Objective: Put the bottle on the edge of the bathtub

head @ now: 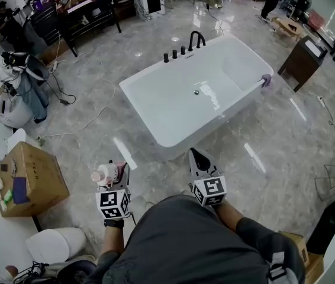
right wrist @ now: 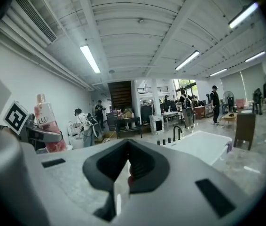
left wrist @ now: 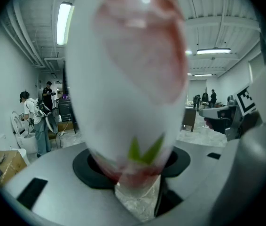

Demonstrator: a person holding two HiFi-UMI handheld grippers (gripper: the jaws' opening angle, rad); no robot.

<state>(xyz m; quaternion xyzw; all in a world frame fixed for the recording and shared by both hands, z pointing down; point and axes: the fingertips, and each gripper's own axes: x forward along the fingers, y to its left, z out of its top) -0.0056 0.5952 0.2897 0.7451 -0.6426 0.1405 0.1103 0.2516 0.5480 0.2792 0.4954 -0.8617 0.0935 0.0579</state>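
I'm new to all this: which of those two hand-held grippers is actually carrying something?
The left gripper: its jaws clamp a pink-and-white bottle. The right gripper has its jaws together, nothing between them.

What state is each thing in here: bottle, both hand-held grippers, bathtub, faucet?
Bottle: upright, gripped, not yet at the bathtub.
Left hand-held gripper: closed on the bottle.
Right hand-held gripper: jaws together, empty.
Bathtub: no water inside, near rim bare, a small purple item at its far right end.
Faucet: no water running.
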